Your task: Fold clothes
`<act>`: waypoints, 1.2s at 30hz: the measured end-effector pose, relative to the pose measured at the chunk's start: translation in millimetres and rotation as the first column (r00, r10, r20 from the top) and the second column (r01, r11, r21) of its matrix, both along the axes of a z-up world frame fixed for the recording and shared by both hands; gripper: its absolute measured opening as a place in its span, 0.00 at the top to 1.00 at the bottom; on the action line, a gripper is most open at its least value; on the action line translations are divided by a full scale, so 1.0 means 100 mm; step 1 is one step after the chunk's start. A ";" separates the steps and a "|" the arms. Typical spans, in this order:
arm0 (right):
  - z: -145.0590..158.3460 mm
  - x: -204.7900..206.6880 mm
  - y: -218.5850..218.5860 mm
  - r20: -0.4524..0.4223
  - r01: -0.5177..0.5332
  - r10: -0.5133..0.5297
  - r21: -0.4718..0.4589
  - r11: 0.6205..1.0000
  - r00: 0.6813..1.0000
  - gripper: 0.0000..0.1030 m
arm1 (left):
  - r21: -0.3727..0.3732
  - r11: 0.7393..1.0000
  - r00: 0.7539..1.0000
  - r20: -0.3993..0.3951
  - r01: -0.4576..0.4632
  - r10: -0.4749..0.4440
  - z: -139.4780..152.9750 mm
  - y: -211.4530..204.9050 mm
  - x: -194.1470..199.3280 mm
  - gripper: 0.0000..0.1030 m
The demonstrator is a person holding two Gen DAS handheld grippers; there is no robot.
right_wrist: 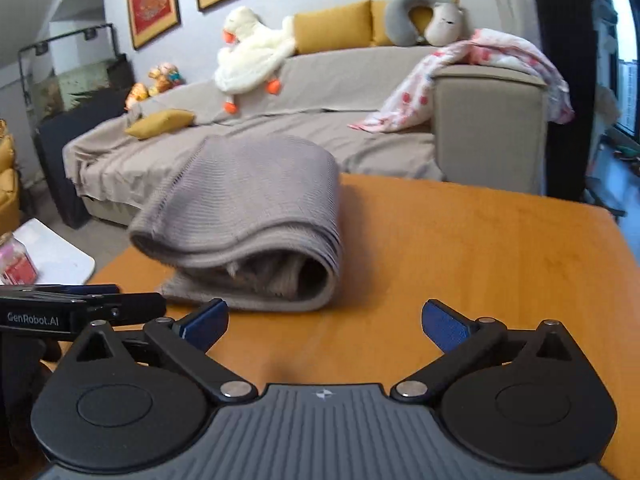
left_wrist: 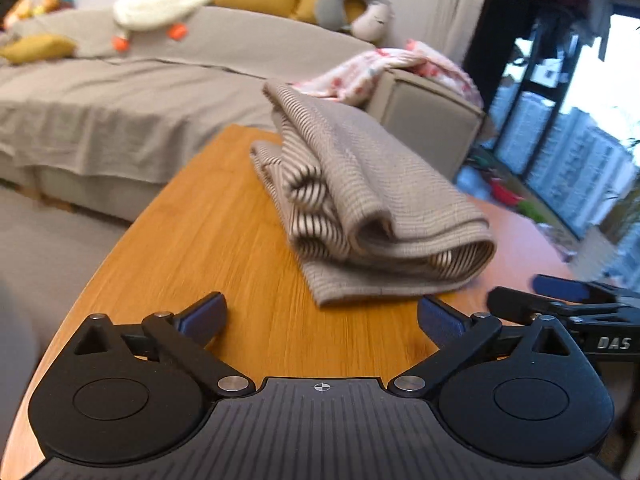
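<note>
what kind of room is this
Most likely a home living room: a long grey sofa with mustard cushions and a plush goose, framed red pictures on the wall, and a folded striped garment on a wooden coffee table.

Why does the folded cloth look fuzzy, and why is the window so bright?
Left wrist view: the striped cloth is smeared by motion blur, the window glares white. Right wrist view: the cloth is soft too, and the table edges bend from fisheye.
</note>
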State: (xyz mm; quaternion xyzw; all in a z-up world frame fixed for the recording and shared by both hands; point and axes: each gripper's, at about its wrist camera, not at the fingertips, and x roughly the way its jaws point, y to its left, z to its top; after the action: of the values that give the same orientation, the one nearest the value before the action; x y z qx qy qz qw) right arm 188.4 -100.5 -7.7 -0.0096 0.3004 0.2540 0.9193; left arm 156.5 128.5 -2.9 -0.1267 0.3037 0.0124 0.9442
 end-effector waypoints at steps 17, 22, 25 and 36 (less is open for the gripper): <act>-0.16 0.04 -0.06 -0.024 0.075 -0.080 -0.156 0.985 0.997 0.00 | 0.232 0.958 0.978 -0.082 -0.167 0.190 -0.01 -0.60 0.00 0.00; -0.18 0.02 -0.05 -0.023 0.076 -0.080 -0.156 0.985 0.996 0.00 | 0.231 0.959 0.978 -0.082 -0.167 0.190 -0.01 -0.58 0.03 0.00; -0.18 0.02 -0.05 -0.023 0.076 -0.081 -0.156 0.985 0.996 0.00 | 0.231 0.958 0.978 -0.080 -0.168 0.190 -0.03 -0.59 0.02 0.00; -0.17 0.05 -0.05 -0.025 0.076 -0.081 -0.156 0.985 0.996 0.00 | 0.231 0.958 0.979 -0.079 -0.168 0.190 -0.03 -0.61 0.00 0.00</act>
State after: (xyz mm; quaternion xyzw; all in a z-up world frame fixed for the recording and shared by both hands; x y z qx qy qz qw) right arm 193.0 -105.2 -24.2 -0.0650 0.3334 0.1935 0.9204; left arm 156.6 67.7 -5.6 -0.0462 0.3347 0.1383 0.9310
